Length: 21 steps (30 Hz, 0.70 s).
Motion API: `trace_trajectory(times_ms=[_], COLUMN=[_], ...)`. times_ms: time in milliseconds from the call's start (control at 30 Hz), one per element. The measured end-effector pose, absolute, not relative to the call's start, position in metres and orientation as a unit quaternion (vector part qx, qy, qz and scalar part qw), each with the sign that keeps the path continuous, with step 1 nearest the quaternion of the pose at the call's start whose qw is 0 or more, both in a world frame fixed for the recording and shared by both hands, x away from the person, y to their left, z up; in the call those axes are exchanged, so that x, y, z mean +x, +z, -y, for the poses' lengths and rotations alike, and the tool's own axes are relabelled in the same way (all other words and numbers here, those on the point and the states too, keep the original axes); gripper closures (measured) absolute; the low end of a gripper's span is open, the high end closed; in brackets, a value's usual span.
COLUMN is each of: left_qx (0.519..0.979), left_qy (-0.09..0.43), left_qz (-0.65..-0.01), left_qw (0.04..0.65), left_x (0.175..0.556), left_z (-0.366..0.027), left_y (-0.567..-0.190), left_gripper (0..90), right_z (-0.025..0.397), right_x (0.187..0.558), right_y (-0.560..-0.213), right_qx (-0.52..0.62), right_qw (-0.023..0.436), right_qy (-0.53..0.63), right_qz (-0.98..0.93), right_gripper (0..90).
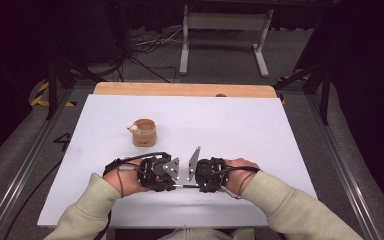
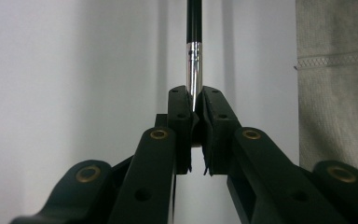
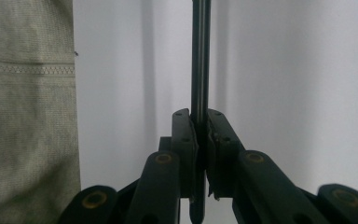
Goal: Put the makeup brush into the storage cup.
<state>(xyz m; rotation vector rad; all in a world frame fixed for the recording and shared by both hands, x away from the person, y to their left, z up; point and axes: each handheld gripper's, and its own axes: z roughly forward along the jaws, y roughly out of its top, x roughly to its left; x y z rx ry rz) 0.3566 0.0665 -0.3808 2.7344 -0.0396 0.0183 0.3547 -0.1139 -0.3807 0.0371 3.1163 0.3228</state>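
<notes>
The thin rod (image 1: 186,186), black along most of its length with a bright metal ferrule at one end, maybe a brush or pen handle, lies level just above the white table (image 1: 260,135), near its front edge, spanning the short gap between the two tools. The left gripper (image 1: 172,185) has its jaws pinched tight on the shiny metal section (image 2: 194,70); in the left gripper view the pads meet around it with almost no gap. The right gripper (image 1: 200,186) is clamped just as closely on the dark shaft (image 3: 200,56), which runs straight up between its pads.

From where I stand, this looks like a two-handed hold, perhaps to pull the piece apart or pass it over. To do it well, both grips should stay square to the rod so it cannot twist out, and any pull ought to run along its axis rather than bending it. One side should only let go once the other plainly carries the weight.

Both forearms, in pale green sleeves (image 1: 290,210), come in low from the front, hands turned inward so the grippers face each other nose to nose. A small round wooden box (image 1: 145,132) sits well apart, farther back on the table.
</notes>
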Motion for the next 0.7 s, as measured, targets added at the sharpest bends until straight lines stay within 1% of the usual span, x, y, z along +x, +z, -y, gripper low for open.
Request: trace_trajectory(times_ms=[67,133,167,200,233,300,367,433,467,500,533,567,633,667,700], left_qx=[0.979,0.977,0.974,0.974,0.972,0.968,0.963,0.957,0.955,0.95,0.947,0.944,0.939,0.93,0.925], left_qy=[0.004,0.013,0.018,0.018,0.021,0.023,0.034,0.04,0.037,0.029,0.03,0.031,0.033,0.046,0.042], left_qz=[0.016,0.014,0.011,0.011,0.005,-0.002,-0.008,-0.019,-0.026,-0.037,-0.045,-0.051,-0.056,-0.065,-0.071], left_qw=[0.203,0.212,0.226,0.226,0.232,0.25,0.267,0.285,0.294,0.308,0.318,0.325,0.337,0.359,0.372], left_x=[0.357,0.358,0.36,0.36,0.361,0.361,0.362,0.364,0.365,0.368,0.369,0.37,0.37,0.37,0.37], left_z=[-0.067,-0.068,-0.069,-0.069,-0.07,-0.071,-0.074,-0.076,-0.078,-0.08,-0.082,-0.083,-0.085,-0.089,-0.091], left_y=[-0.381,-0.379,-0.378,-0.378,-0.376,-0.375,-0.374,-0.372,-0.372,-0.37,-0.369,-0.369,-0.368,-0.367,-0.367], left_gripper=[82.7,81.1,70.4,64.2,64.2,52.7,45.0,33.3,29.2,26.4,21.7,18.8,15.1,12.1,11.0], right_z=[0.115,0.117,0.119,0.119,0.12,0.122,0.125,0.13,0.133,0.135,0.138,0.141,0.146,0.148,0.15], right_x=[0.355,0.355,0.356,0.356,0.357,0.356,0.356,0.356,0.357,0.357,0.357,0.357,0.357,0.357,0.357], right_y=[-0.381,-0.381,-0.381,-0.381,-0.381,-0.38,-0.379,-0.379,-0.379,-0.378,-0.379,-0.379,-0.379,-0.379,-0.38], right_qx=[0.015,0.017,0.014,0.014,0.013,0.021,0.024,0.034,0.035,0.039,0.043,0.047,0.055,0.059,0.059], right_qw=[0.004,0.006,0.009,0.009,0.011,0.008,0.009,0.011,0.012,0.012,0.013,0.013,0.017,0.018,0.021], right_qy=[0.109,0.113,0.122,0.122,0.124,0.124,0.132,0.139,0.145,0.147,0.153,0.158,0.17,0.175,0.183], right_qz=[-0.994,-0.993,-0.992,-0.992,-0.992,-0.992,-0.991,-0.99,-0.989,-0.988,-0.987,-0.986,-0.984,-0.983,-0.981], right_gripper=[83.7,83.8,83.8,83.8,83.8,83.8,83.8,83.8,83.8,83.8,83.8,83.8,83.8,83.7,83.7])
